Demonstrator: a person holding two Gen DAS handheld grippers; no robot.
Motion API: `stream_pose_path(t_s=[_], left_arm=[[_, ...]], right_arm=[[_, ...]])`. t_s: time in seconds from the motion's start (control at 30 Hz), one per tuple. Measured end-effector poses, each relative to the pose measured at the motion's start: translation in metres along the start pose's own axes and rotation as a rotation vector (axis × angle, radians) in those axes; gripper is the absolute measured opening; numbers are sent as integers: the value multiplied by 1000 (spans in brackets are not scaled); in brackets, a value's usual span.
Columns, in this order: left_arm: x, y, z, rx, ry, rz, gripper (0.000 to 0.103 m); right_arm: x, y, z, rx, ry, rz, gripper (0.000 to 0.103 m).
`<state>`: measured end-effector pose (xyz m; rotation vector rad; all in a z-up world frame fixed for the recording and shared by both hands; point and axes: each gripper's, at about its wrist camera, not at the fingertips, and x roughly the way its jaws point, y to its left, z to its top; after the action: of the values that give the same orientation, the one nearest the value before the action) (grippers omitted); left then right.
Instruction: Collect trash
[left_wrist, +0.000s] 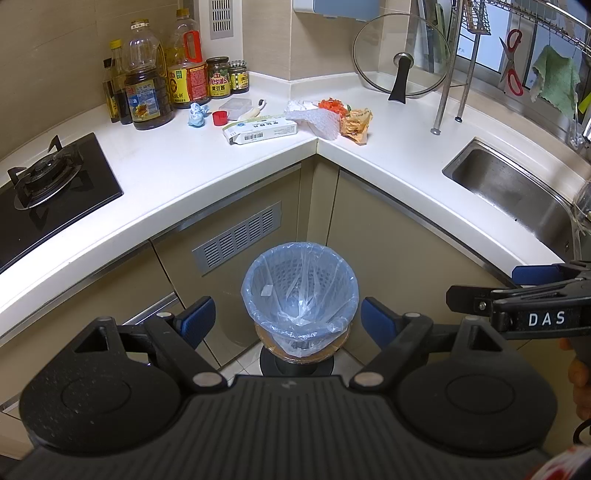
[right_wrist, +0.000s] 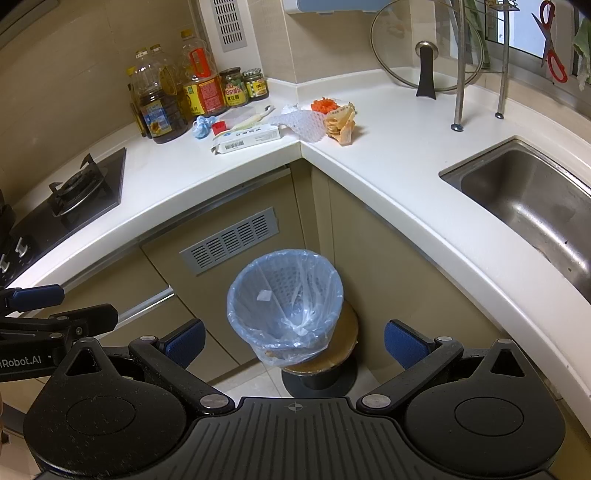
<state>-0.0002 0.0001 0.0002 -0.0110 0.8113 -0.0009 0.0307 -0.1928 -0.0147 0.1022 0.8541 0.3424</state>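
Observation:
A small bin with a blue plastic liner (left_wrist: 300, 291) (right_wrist: 286, 301) stands on a round stool in the cabinet corner, below both grippers. Trash lies in the far counter corner: a white carton (left_wrist: 260, 132) (right_wrist: 246, 139), white foam netting (left_wrist: 320, 122) (right_wrist: 301, 123), an orange wrapper (left_wrist: 355, 124) (right_wrist: 340, 124), orange scraps (left_wrist: 332, 104) (right_wrist: 324, 103), a crumpled blue wad (left_wrist: 197, 114) (right_wrist: 201, 127) and a red cap (left_wrist: 219, 117) (right_wrist: 218, 127). My left gripper (left_wrist: 288, 321) is open and empty above the bin. My right gripper (right_wrist: 293, 341) is open and empty beside it.
Oil bottles (left_wrist: 147, 85) and jars (left_wrist: 218, 77) stand at the back left. A gas hob (left_wrist: 48, 181) is on the left, a steel sink (right_wrist: 532, 206) on the right. A glass lid (left_wrist: 400, 59) leans by a rack post (left_wrist: 447, 81).

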Motion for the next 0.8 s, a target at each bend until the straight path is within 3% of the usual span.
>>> stream_pose_path(t_s=[0.8], left_arm=[[0,0,0,-2,-1,2,85]], right_arm=[[0,-1,3,-3,-2,4,103]])
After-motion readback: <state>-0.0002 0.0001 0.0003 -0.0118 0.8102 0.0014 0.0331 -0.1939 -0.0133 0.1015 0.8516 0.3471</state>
